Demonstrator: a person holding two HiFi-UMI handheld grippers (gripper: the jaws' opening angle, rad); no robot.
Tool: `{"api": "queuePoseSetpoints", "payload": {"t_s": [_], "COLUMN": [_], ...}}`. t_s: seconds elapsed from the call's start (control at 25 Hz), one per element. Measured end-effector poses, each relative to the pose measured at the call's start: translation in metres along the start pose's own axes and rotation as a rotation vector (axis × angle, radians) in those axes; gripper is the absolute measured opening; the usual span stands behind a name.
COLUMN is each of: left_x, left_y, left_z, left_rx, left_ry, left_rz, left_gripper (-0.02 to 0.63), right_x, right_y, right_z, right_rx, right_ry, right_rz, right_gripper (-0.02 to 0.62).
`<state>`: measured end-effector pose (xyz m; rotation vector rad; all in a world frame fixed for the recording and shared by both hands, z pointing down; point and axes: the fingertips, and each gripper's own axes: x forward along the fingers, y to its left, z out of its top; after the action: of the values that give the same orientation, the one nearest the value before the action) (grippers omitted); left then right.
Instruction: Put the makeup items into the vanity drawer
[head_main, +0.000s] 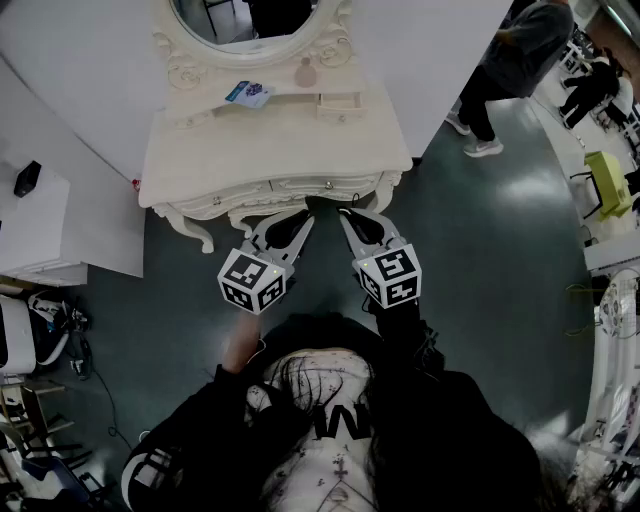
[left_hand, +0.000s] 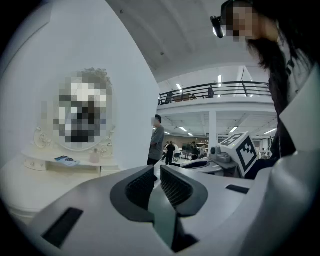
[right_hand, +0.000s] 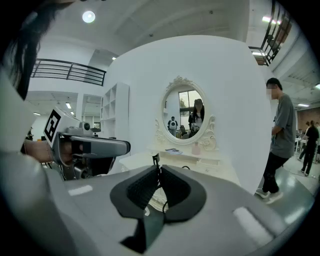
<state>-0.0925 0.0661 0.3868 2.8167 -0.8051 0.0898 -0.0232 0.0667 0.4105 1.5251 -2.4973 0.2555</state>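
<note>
While held just before the vanity (head_main: 260, 150) front, L gripper (head_main: 303, 214): jaws pressed together, nothing btwn them
R gripper (head_main: 345, 213): jaws likewise closed, empty, tips near L's, pointing at vanity edge
Drawer (head_main: 300, 187): closed, small knob showing, just beyond both tips
Pink bottle (head_main: 306, 72): upright on raised shelf under mirror (head_main: 255, 20)
Blue packet (head_main: 248, 93): flat on same shelf, left of bottle, apart from it
Bystander (head_main: 505, 60): standing on floor right of vanity, well apart from grippers
</note>
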Motion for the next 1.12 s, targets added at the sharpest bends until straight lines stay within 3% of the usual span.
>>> {"api": "queuePoseSetpoints", "payload": {"t_s": [0.36, 1.12], "left_x": [0.015, 0.051], "left_y": [-0.007, -0.035], "left_z": [-0.003, -0.032], "left_rx": [0.009, -0.01], "left_ry": [0.016, 0.057], "left_rz": [0.01, 0.077], "left_gripper": [0.041, 0.041], "right_x": [-0.005, -0.023], "right_y": [-0.016, -0.044], "right_z": [-0.006, -0.047], "right_rx": [0.013, 0.015], "right_ry": [-0.003, 0.06], "right_rz": [0.009, 0.13], "right_gripper": [0.034, 0.034]}}
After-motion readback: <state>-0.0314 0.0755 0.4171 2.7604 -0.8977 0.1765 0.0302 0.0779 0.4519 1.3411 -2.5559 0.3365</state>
